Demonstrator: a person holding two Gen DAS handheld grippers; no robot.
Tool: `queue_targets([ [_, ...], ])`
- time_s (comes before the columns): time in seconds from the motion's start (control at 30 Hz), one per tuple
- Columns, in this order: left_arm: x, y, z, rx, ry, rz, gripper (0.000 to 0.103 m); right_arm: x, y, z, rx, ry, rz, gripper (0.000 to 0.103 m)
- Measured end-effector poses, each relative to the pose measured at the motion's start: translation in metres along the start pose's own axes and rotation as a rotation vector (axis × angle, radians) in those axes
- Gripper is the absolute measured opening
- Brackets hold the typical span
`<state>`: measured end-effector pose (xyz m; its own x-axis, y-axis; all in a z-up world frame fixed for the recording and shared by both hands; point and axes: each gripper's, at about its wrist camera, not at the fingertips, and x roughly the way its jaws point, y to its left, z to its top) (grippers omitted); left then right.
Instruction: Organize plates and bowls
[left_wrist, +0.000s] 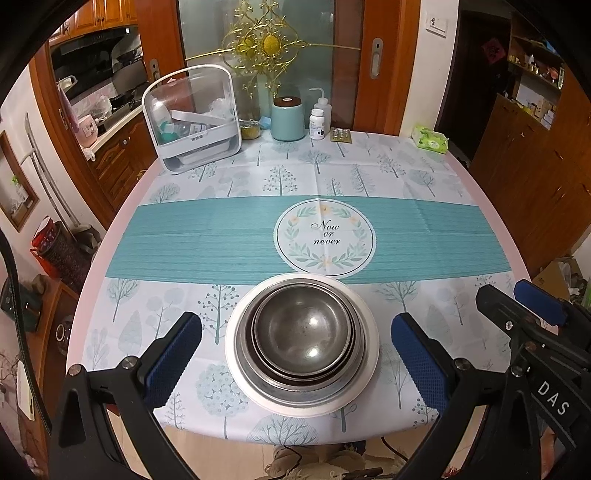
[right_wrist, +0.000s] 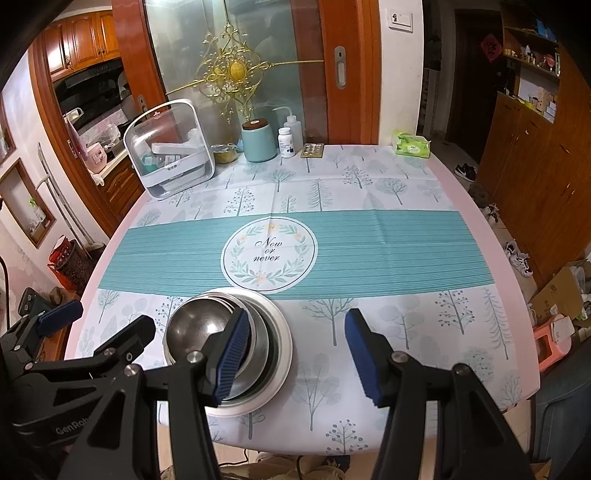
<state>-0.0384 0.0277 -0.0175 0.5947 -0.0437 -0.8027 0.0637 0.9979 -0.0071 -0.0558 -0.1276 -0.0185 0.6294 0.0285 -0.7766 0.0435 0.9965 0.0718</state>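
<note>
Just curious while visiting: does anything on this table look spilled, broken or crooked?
Nothing stands out. The steel bowls sit nested neatly on the white plate, upright, and the tablecloth shows only fold creases, no spills.

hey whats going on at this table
A person is holding a set of tongs in each hand over a table covered with a tree-print cloth. Near the front edge sits a white plate with several steel bowls nested on it. The left tongs are open on either side of the stack, not touching it. The right tongs are open and empty just to its right. Nothing is being gripped at this moment.
</note>
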Motion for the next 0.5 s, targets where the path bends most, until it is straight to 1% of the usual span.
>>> queue_targets([
  [0.5,0.0020,0.0014,-0.0010,0.003,0.012,-0.002,0.102,0.0014,0.0015,-0.0001,0.000,0.003,0.001,0.055],
])
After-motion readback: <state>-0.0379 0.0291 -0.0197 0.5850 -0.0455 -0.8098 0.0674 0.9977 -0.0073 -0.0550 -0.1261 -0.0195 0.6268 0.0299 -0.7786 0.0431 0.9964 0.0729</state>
